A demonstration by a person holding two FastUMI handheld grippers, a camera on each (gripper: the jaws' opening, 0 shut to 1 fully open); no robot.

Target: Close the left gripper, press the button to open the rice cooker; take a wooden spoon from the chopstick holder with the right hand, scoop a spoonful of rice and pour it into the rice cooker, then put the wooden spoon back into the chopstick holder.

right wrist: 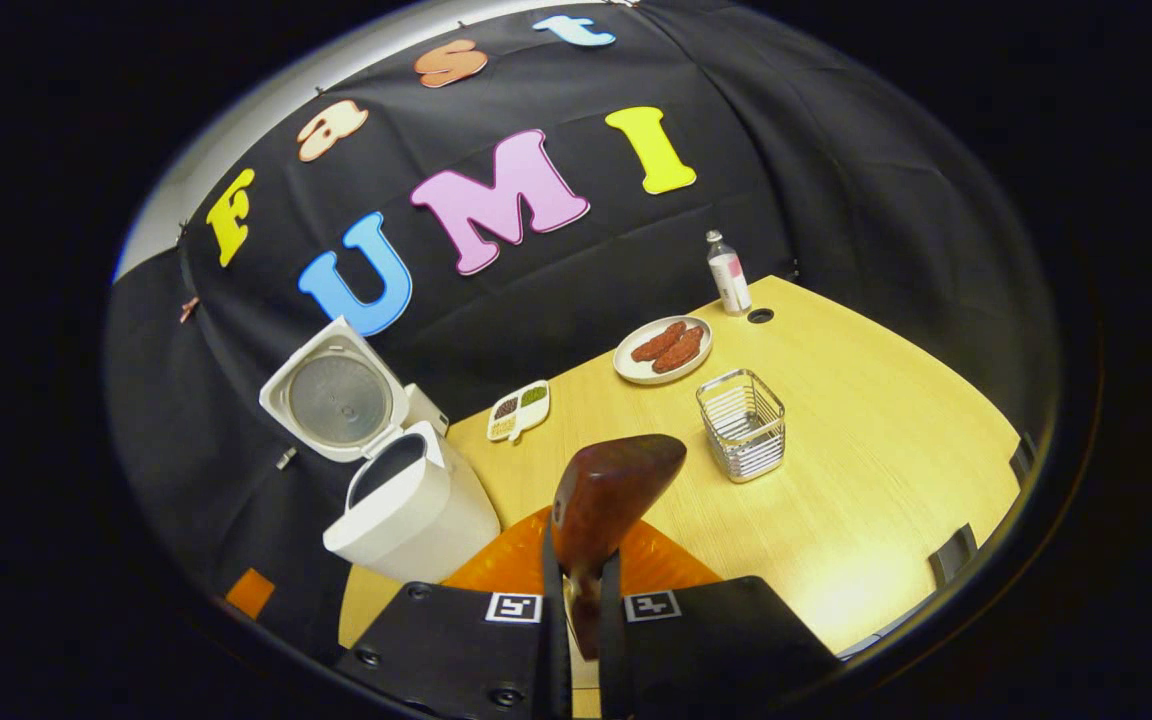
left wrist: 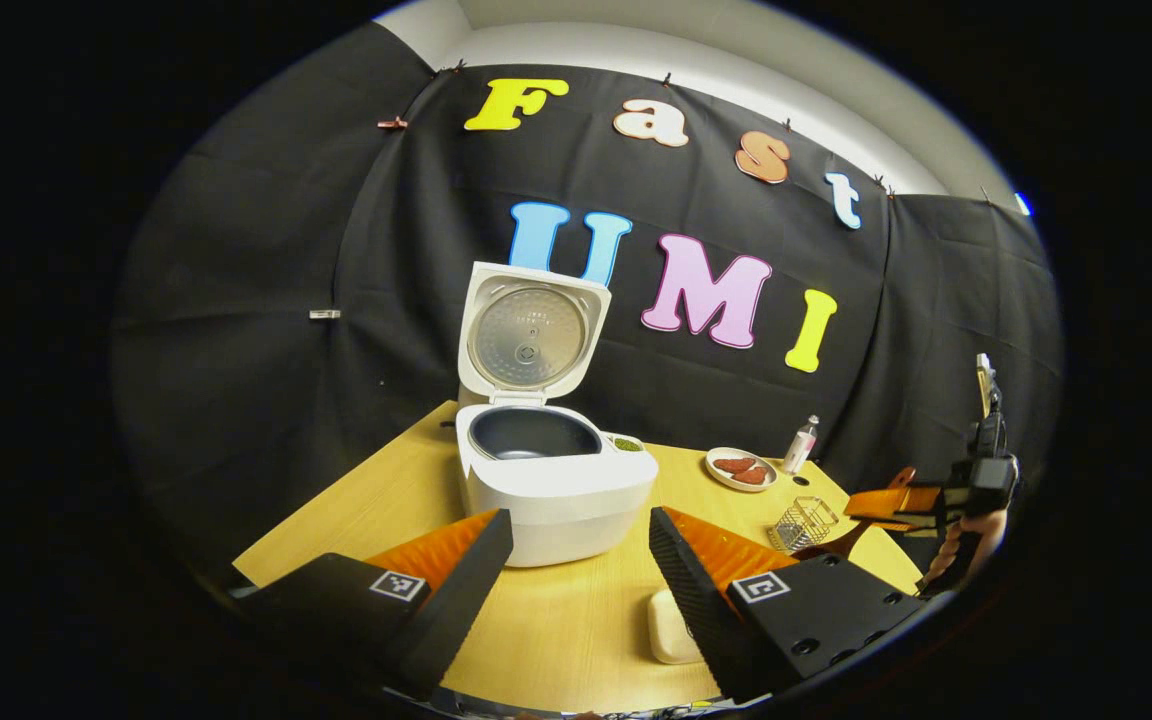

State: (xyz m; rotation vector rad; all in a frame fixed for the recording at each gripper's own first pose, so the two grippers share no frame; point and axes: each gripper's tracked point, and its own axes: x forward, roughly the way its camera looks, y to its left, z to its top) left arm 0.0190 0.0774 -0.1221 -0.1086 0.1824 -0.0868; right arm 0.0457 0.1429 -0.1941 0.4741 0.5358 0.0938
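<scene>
Above the table (right wrist: pixel 876 440), we are carrying the wooden spoon (right wrist: pixel 611 490), right gripper (right wrist: pixel 581 590) clamping its handle.
Left gripper (left wrist: pixel 576 560) is hanging with jaws apart; the spoon is looking light, stiff and glossy-slick.

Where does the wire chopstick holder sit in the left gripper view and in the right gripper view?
Left gripper view: chopstick holder at lower right on the table, just below the plate.
Right gripper view: chopstick holder right of centre, just beyond the wooden spoon held by the right gripper.
Shared landmark: the open rice cooker.
</scene>
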